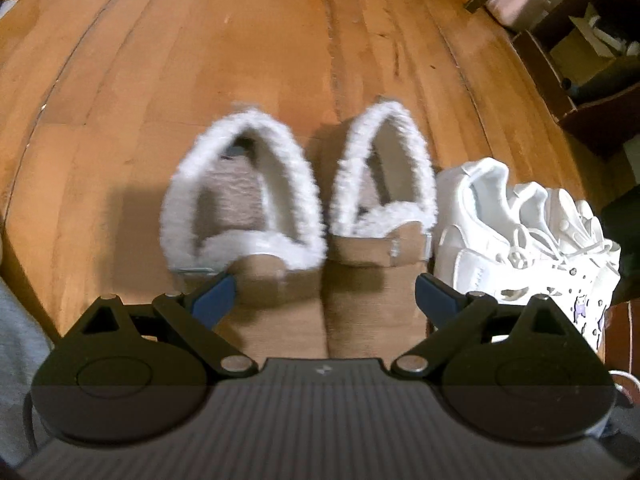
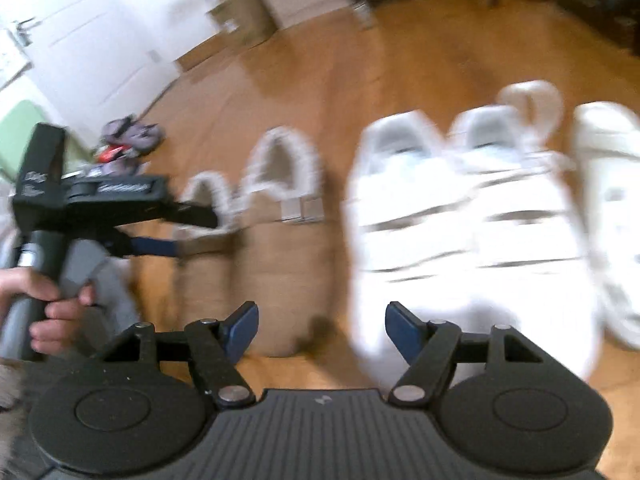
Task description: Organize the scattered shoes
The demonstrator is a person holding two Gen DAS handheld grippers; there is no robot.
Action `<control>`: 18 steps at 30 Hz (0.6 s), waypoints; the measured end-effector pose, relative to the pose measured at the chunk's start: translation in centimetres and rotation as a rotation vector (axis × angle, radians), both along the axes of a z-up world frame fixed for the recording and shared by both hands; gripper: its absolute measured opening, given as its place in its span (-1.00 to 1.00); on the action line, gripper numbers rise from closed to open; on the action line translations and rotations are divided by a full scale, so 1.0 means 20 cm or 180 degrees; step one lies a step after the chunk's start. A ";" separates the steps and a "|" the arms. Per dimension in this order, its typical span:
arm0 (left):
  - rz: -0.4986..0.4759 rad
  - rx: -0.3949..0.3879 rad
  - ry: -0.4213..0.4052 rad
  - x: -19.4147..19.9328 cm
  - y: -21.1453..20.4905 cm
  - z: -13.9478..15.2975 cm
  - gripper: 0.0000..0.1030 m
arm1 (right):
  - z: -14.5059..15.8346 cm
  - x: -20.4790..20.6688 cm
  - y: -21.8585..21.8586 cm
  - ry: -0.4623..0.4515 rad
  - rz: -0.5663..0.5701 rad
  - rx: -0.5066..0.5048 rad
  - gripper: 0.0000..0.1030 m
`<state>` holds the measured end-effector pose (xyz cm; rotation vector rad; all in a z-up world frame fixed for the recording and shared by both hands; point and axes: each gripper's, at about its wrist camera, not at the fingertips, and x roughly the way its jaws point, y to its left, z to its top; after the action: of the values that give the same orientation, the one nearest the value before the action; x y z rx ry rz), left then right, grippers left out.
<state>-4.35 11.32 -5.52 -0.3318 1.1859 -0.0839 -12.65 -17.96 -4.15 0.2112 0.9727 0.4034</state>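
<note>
A: Though the right wrist view is badly smeared, white lettering shows on the black body of the left gripper [image 2: 176, 246]; none of it can be read. No brand is legible on any shoe.

B: Noted. Left gripper [image 1: 324, 300] pose?

A: Pitched steeply down over the toes of the two tan slippers [image 1: 296, 216]. Blue-padded jaws stand wide apart, one outside each slipper toe; neither pad appears to press on anything. A hand [image 2: 52, 308] is wrapped round its grey handle, seen at the left of the right wrist view.

B: Right gripper [image 2: 322, 330]?

A: Jaws apart, nothing between them. It hangs above the wooden floor [image 1: 240, 40], over the gap between the slippers and the nearest white sneaker [image 2: 408, 240].

B: Counts?

A: Tan slippers with white fleece trim: two, side by side, touching, heels away from the camera. White shoes just beside them, in the same row: probably four, though blur merges them. The far one carries small purple charms [image 1: 580, 304] in the left wrist view. One greyish pair [image 2: 128, 140] lies well apart near the white door [image 2: 92, 40]. One cardboard box [image 2: 244, 16] stands by the wall.
</note>
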 end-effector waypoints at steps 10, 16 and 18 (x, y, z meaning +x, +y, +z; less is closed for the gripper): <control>0.0464 0.0177 -0.0304 -0.07 -0.07 0.08 0.94 | -0.01 -0.09 -0.48 0.0082 -0.0401 -0.0100 0.39; 0.0481 -0.0067 -0.0462 -0.07 -0.07 0.10 0.94 | 0.02 -0.10 -0.44 0.0020 -0.0360 -0.0101 0.46; 0.0464 -0.0130 -0.0496 -0.07 -0.09 0.10 0.94 | 0.04 -0.10 -0.41 -0.0006 -0.0358 -0.0100 0.47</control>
<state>-5.67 9.46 -3.58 -0.4388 1.0038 -0.0068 -14.74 -26.24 -3.33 0.2359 0.9599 0.2850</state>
